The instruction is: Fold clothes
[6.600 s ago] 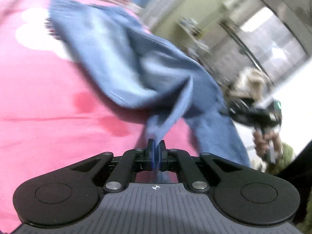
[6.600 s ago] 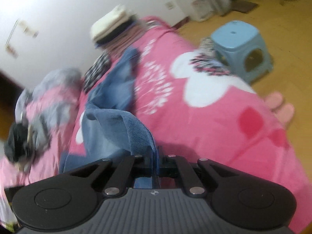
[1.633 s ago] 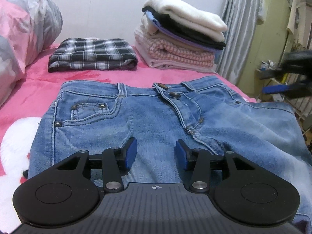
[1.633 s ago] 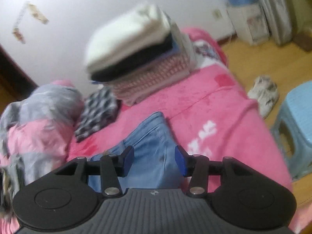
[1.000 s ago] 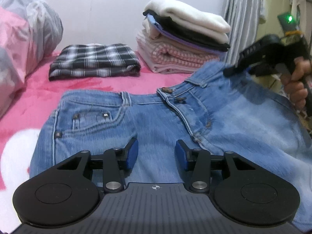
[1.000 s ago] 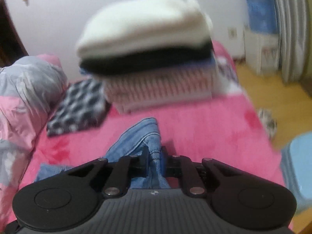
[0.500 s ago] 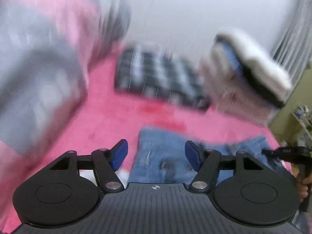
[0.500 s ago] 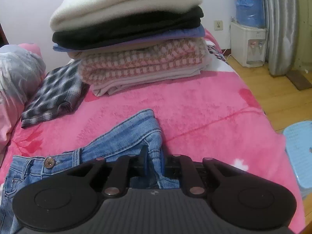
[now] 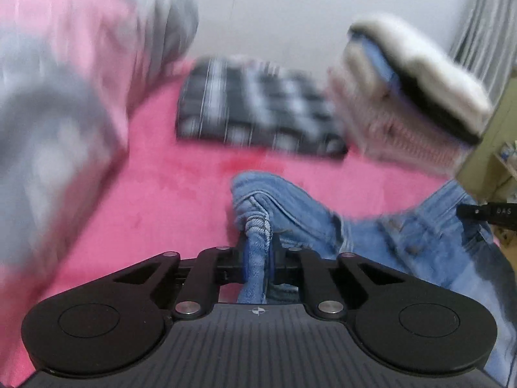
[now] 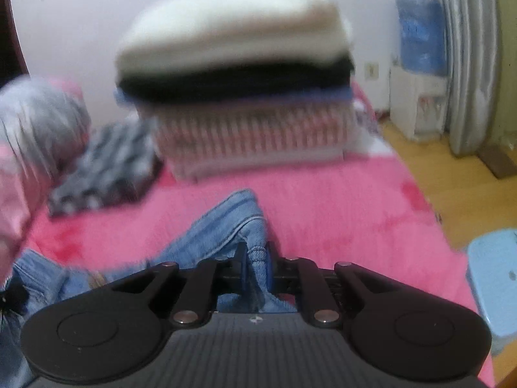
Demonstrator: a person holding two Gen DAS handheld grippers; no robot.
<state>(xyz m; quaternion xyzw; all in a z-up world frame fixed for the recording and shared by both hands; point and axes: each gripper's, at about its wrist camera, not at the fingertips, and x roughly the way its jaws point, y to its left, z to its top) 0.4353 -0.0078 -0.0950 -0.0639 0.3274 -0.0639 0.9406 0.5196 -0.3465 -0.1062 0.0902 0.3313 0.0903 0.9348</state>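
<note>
A pair of blue jeans (image 9: 400, 236) lies spread on a pink blanket (image 9: 168, 200) covering a bed. The left gripper (image 9: 258, 255) is closing its fingers onto a bunched corner of the waistband, denim pinched between them. The right gripper (image 10: 257, 265) has its fingers pressed together on the opposite waistband corner, nearer the blanket's right edge. Toward the far edge, by the wall, sit a folded checked garment (image 9: 255, 110) and a blurred stack of folded clothes (image 10: 239, 74). A blue stool (image 10: 494, 278) stands on the floor beside the bed.
</note>
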